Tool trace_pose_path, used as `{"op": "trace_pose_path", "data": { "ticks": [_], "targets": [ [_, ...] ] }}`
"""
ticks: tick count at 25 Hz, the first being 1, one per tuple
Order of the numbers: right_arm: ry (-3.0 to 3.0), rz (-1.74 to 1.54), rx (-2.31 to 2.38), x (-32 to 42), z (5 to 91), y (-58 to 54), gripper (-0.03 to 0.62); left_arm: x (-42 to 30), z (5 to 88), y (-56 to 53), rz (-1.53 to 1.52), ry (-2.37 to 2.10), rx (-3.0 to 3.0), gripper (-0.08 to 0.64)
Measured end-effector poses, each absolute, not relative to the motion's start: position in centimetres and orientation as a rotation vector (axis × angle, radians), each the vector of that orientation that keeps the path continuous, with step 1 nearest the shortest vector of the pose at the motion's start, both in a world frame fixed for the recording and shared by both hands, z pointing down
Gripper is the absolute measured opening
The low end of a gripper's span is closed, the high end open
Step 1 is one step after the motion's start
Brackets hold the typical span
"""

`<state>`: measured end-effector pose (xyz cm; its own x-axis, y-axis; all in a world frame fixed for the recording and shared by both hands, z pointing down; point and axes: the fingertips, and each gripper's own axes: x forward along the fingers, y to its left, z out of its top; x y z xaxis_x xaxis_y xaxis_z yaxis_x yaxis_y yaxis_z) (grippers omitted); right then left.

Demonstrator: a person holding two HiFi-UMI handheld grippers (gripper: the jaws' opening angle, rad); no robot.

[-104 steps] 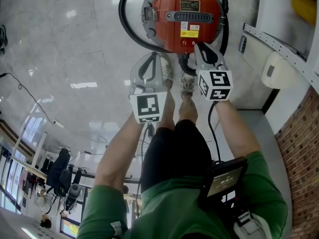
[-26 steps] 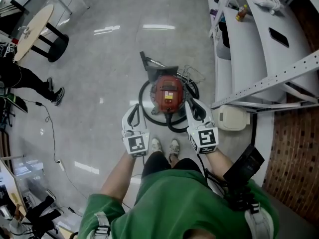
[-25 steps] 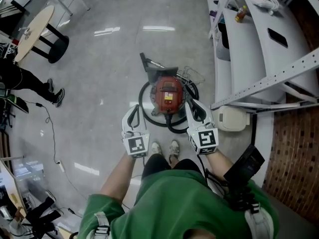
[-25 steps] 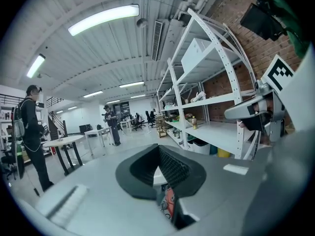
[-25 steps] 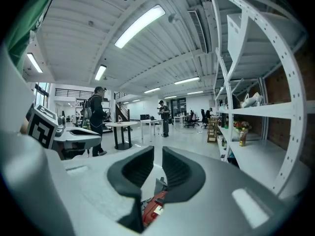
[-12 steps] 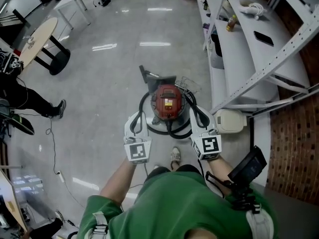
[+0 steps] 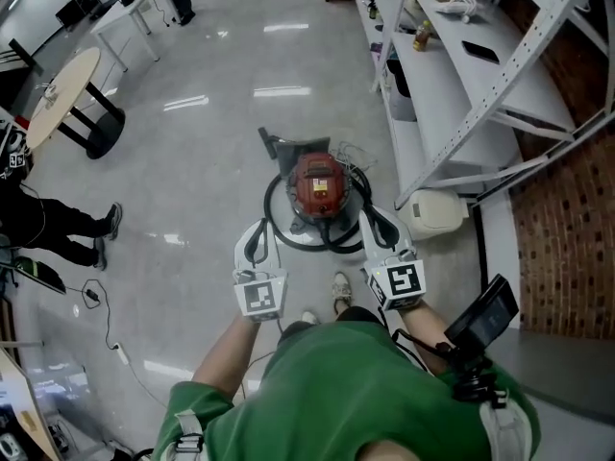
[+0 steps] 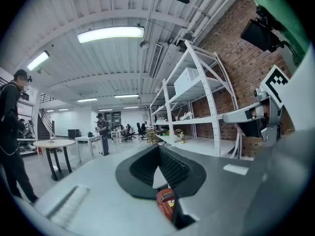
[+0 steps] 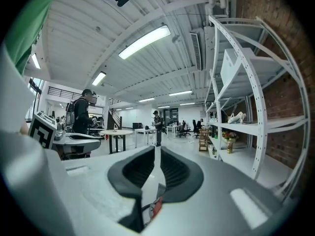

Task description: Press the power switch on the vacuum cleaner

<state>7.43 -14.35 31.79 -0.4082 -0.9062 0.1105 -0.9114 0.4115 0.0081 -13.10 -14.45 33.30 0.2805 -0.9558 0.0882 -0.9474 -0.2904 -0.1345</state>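
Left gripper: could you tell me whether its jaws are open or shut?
Shut: the left gripper shows its jaw tips meeting in its own view, nothing clamped between.

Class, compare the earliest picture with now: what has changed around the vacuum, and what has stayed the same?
The person has stood up, raising both grippers. The right gripper, earlier tip-down at the vacuum's red top, is now held well above it, like the left gripper. Nothing was gripped or let go. The vacuum has not moved.

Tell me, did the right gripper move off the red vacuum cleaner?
Yes. The right gripper touched the vacuum cleaner before; now it sits back toward the person, off its red body.
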Motion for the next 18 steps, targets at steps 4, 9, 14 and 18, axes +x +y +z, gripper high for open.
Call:
{"op": "trace_pose_path", "data": {
  "ticks": [4, 9, 14, 18],
  "targets": [
    [-2.547, 0.059, 1.669, 6.6, 31.3, -11.3, 0.038, -13.5, 32.7, -12.0, -0.179, 1.812, -2.508, 0.006],
    [-2.526, 0.055, 1.697, 5.5, 30.9, -7.8, 0.038, -14.0, 32.5, -9.0, -0.195, 1.754, -2.546, 0.006],
    [-2.512, 0.063, 1.700, 4.7, 31.0, -4.9, 0.038, -13.9, 32.4, -6.5, -0.193, 1.696, -2.582, 0.006],
    [-2.514, 0.098, 1.704, 5.1, 31.4, -3.8, 0.038, -13.2, 32.7, -5.5, -0.187, 1.679, -2.594, 0.006]
  ]
}}
